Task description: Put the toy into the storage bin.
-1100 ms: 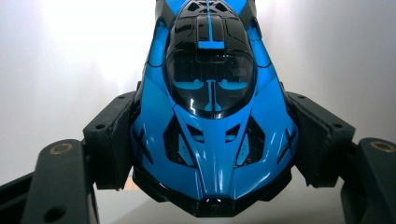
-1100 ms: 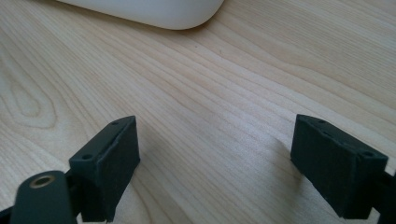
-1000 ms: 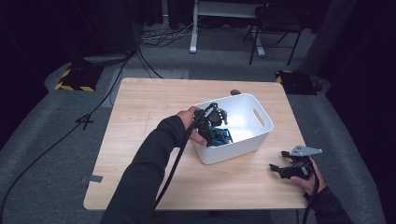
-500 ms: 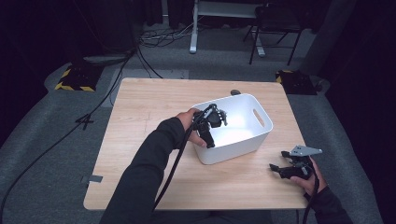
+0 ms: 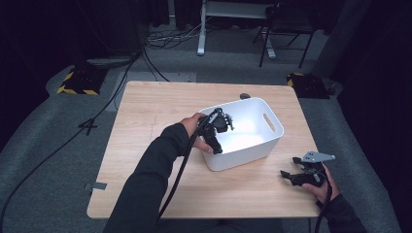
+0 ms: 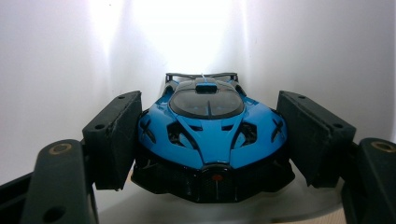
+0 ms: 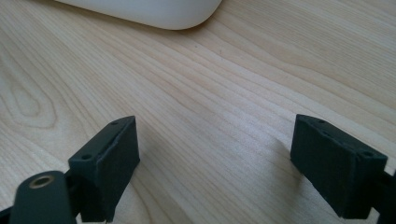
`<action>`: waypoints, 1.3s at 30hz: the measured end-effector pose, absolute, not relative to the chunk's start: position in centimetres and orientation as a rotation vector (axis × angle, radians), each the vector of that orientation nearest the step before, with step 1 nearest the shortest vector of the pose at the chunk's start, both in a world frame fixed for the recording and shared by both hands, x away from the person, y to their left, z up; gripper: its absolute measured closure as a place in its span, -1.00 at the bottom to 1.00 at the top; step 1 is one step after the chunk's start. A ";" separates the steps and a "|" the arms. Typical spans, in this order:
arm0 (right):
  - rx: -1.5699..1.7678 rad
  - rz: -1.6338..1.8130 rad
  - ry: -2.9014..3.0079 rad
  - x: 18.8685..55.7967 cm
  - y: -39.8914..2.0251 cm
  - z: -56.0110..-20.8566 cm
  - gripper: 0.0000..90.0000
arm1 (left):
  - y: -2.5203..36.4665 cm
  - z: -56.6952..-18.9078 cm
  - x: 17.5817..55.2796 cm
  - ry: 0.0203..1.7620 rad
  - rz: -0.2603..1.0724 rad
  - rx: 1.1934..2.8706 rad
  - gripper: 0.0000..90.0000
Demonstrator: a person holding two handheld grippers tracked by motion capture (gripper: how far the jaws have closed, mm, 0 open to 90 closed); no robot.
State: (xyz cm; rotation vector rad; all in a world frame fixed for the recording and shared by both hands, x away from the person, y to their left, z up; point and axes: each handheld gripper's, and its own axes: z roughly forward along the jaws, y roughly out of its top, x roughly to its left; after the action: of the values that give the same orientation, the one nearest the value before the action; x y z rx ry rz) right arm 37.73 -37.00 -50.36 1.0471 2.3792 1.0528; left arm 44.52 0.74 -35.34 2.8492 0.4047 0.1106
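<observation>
Blue toy car (image 6: 212,135) sits clamped between the left gripper's (image 6: 212,140) jaws, nose toward the camera, inside the white bin (image 5: 262,145) on the wooden table (image 5: 145,111); the right gripper (image 7: 215,158) rests near the bin, jaws wide apart over bare wood

The bin (image 5: 265,141) sits on the table (image 5: 145,126), right of centre; the toy car (image 6: 212,140) lies inside it, a chair (image 5: 286,19) stands behind.
</observation>
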 end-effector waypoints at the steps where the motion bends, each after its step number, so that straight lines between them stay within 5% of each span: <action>1: 1.048 1.053 2.379 37.7 -37.0 -50.4 -0.66 | 0.8 -35.3 44.6 0.391 0.108 2.850 -0.44; 39: 1.039 1.053 2.381 37.7 -37.0 -50.4 -0.66 | 4.4 -34.3 42.9 0.542 0.414 2.348 -0.60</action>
State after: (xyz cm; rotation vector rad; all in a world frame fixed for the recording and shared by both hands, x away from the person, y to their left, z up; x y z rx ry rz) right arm 37.74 -37.02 -50.37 1.0393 2.3812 1.0530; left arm 42.93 4.43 -34.30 2.3475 0.5425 0.4139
